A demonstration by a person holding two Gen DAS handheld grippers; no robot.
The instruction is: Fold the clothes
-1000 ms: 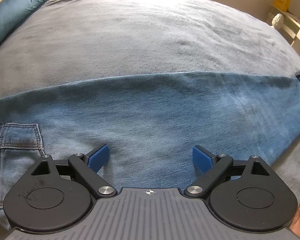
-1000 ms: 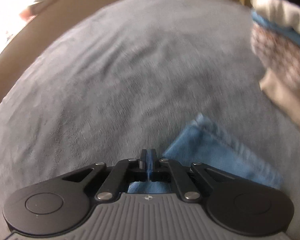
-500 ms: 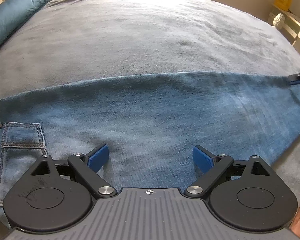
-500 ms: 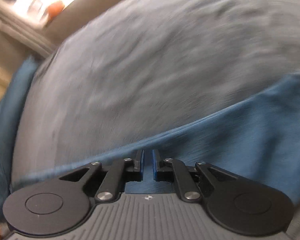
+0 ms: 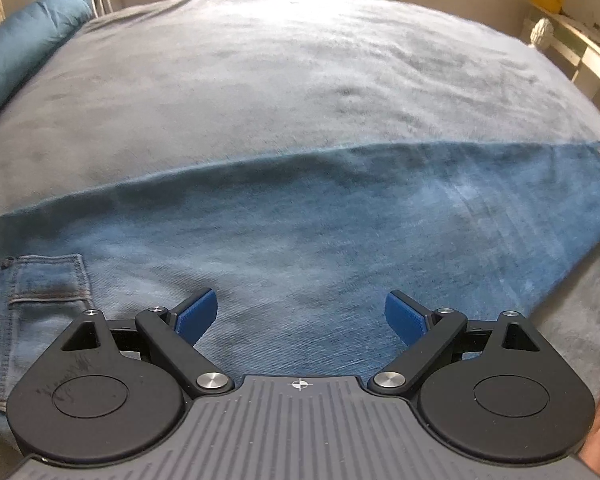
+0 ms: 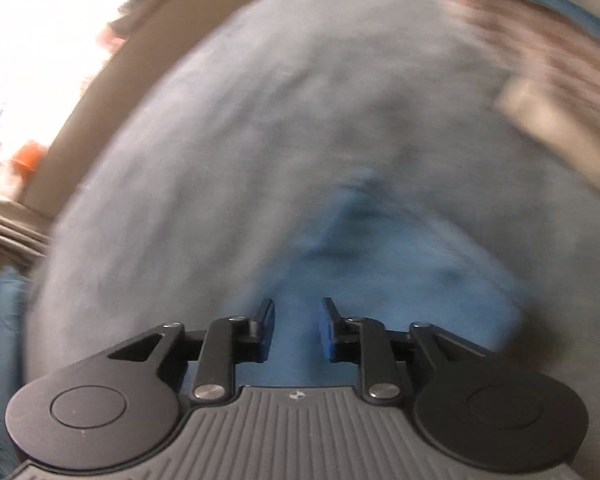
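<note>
Jeans [image 5: 300, 232] lie flat across the near part of a grey blanket [image 5: 300, 80], back pocket [image 5: 48, 280] at the left. The left gripper [image 5: 300, 316] hovers over them, jaws wide and empty. The right gripper [image 6: 298, 328], in a blurred view, has just been opening, its narrow gap pressing nothing, jeans beneath.

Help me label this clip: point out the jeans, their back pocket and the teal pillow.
jeans [image 5: 320, 240], left wrist view, middle of the spread leg.
back pocket [image 5: 50, 278], left wrist view, pocket face.
teal pillow [image 5: 20, 52], left wrist view, its top side.
</note>
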